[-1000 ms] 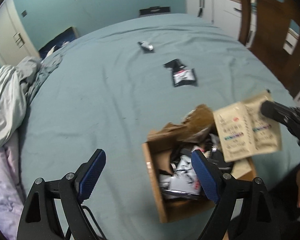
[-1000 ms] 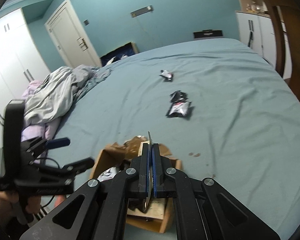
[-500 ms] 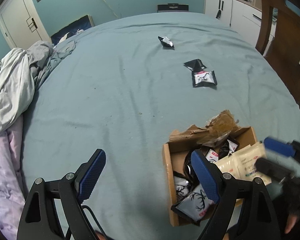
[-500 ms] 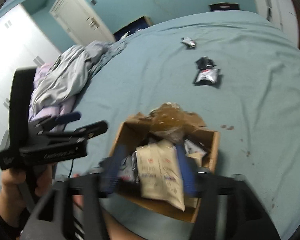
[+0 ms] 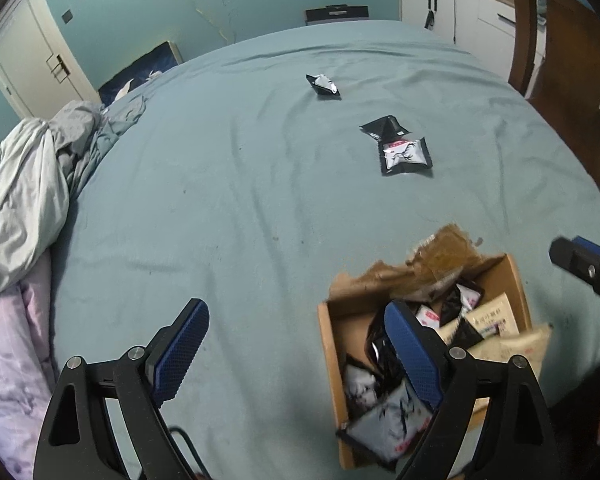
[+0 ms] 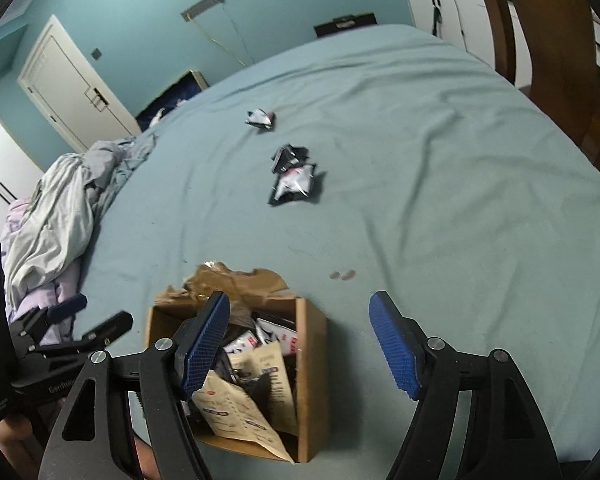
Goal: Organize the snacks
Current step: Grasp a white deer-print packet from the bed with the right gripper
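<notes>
A second ago my right gripper [image 6: 304,344] pinched the beige paper snack packet [image 6: 240,408]; now it gapes empty, the packet lying creased in the torn brown cardboard box [image 6: 310,360] at my six o'clock. My left gripper [image 5: 296,354] stays spread, holding nothing. Black-and-white foil packets [image 5: 406,154] wait at twelve o'clock.

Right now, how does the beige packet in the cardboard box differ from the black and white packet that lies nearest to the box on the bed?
The beige packet is pale tan with printed text; the black and white packet is black-edged with a white panel. The beige packet leans tilted inside the cardboard box, sticking out over its rim; the black and white packet lies flat on the blue sheet, touching another dark packet. The beige one looks larger. Neither is held by a gripper.
</notes>
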### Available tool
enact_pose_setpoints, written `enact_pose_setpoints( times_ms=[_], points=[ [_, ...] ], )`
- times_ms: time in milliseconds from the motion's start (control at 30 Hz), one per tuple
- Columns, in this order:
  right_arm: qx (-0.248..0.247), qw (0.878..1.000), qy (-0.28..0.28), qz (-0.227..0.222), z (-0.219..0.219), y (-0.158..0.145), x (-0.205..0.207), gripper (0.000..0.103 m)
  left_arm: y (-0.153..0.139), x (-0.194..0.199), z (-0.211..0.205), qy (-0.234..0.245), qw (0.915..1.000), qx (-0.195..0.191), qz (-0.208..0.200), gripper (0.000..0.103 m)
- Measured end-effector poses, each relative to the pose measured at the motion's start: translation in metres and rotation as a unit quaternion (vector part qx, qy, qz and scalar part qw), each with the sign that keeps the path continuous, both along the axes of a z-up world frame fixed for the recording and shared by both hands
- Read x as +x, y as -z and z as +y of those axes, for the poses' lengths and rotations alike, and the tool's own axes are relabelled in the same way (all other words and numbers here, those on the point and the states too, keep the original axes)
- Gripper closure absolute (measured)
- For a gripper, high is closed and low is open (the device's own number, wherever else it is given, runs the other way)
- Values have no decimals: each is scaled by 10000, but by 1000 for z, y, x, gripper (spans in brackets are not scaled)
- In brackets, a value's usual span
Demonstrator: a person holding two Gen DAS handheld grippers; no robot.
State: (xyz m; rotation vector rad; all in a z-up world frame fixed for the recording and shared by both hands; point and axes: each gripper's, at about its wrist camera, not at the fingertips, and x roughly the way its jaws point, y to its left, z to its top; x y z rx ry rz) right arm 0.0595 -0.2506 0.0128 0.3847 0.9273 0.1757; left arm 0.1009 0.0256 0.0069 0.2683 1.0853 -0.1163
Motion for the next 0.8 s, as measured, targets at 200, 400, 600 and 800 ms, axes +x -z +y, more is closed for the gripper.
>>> enact_pose_setpoints(
  times_ms=[200, 400, 600, 800],
  points=[
    [-125, 9997, -37, 205, 14, -4, 7, 31, 8, 34, -9, -238, 9994, -223, 149, 12],
    [-236, 9994, -12, 269, 23, 7, 29, 31, 16, 42, -12, -142, 9994, -298, 133, 12],
    [-352, 9982, -22, 485, 31, 17, 63, 31, 16, 51, -10, -96, 9997, -219, 105, 12],
    [-308, 9983, -13, 495, 32, 22, 96, 31, 9, 53, -5, -160, 9995, -272, 26, 12]
  ],
)
